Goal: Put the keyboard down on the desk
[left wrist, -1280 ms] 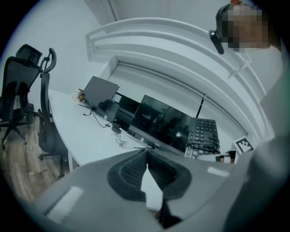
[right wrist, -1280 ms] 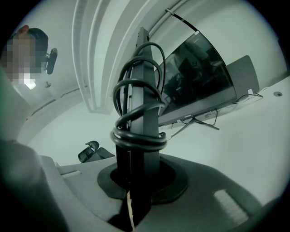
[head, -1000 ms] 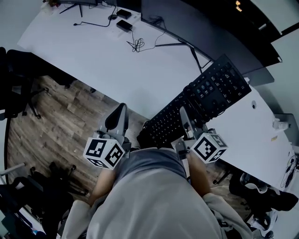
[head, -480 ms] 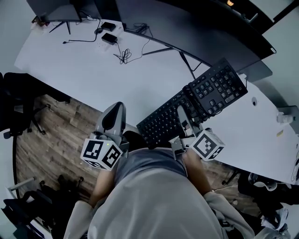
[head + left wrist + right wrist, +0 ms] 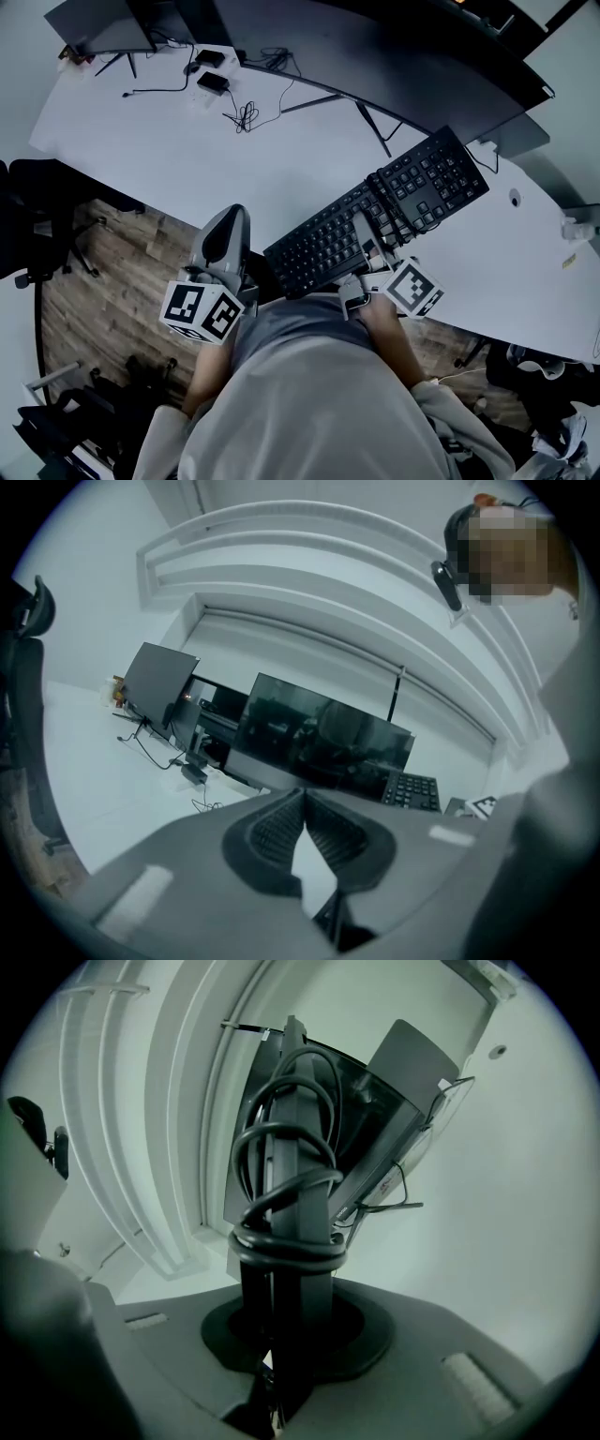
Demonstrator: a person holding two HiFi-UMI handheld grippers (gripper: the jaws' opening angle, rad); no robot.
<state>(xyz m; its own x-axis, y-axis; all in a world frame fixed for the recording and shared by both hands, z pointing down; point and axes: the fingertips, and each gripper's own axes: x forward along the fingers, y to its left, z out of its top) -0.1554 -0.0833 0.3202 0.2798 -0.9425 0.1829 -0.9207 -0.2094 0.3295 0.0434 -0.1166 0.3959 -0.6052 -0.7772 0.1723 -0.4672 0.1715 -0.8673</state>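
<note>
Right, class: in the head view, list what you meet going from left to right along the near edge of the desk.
chair → left gripper → keyboard. The right gripper overlaps the keyboard, so it is left out.

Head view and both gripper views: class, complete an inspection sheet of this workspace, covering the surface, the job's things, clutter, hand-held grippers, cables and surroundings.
Surface: white desk, mostly bare.
Job's things: black keyboard, keys up, at the desk's front edge; whether it rests on the desk cannot be told.
Clutter: two black power adapters at the far side.
Grippers: right hand-held gripper shut on the keyboard; left hand-held gripper shut, empty, beside the keyboard's left end.
Cables: one cord coiled round the keyboard; a loose tangle near the adapters.
Surroundings: dark monitors at the back, office chair and wood floor at left.
</note>
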